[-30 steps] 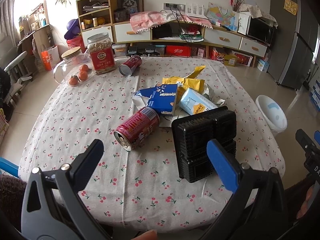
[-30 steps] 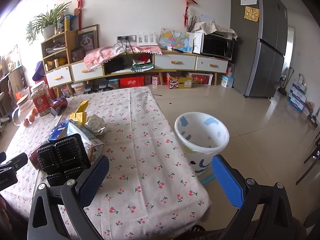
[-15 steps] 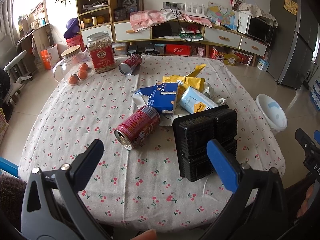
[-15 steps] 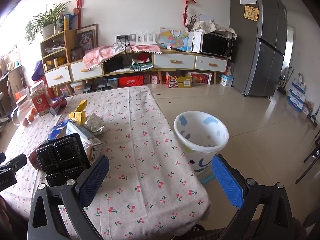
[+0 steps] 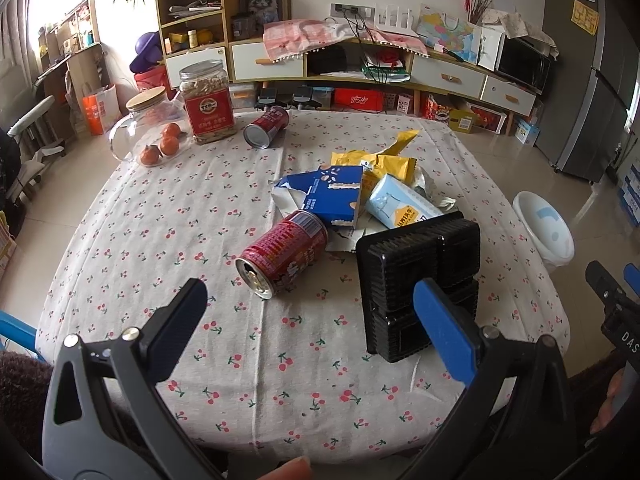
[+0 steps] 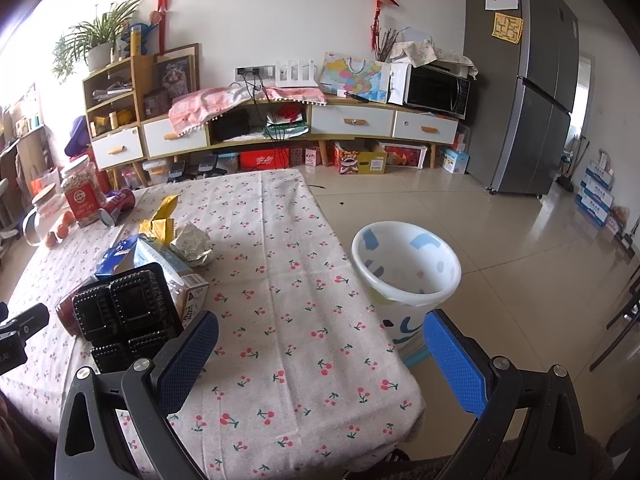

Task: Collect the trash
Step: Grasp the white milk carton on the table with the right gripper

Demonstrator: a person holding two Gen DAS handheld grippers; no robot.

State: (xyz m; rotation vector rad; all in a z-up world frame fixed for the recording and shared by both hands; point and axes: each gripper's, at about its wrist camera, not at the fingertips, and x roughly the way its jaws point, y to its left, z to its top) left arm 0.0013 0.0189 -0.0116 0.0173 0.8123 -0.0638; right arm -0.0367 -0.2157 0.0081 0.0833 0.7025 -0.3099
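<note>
Left wrist view: nothing picked up yet, by the look of it; approach step, with the trash untouched on the table [image 5: 132, 216]. Left gripper [image 5: 316, 320] spread wide, holding nothing, touching nothing. Straight ahead between the fingers, a tipped red can [image 5: 284, 258], open end toward the camera. Just past the right finger [image 5: 444, 330], a black plastic tray [image 5: 416, 272]. Beyond the can, heaped together: blue carton [image 5: 332, 196], yellow wrapper [image 5: 376, 160], pale blue pack [image 5: 400, 206]. Far ahead, a second red can [image 5: 267, 126] on its side. Next move probably: forward and down, then closing on the near can.

Right wrist view: right gripper [image 6: 320, 356] also fully apart and empty, above the table edge. White bin [image 6: 404, 276] on the floor just ahead of the right finger [image 6: 452, 364], apparently empty. Tray and heap off beyond the left finger.
</note>
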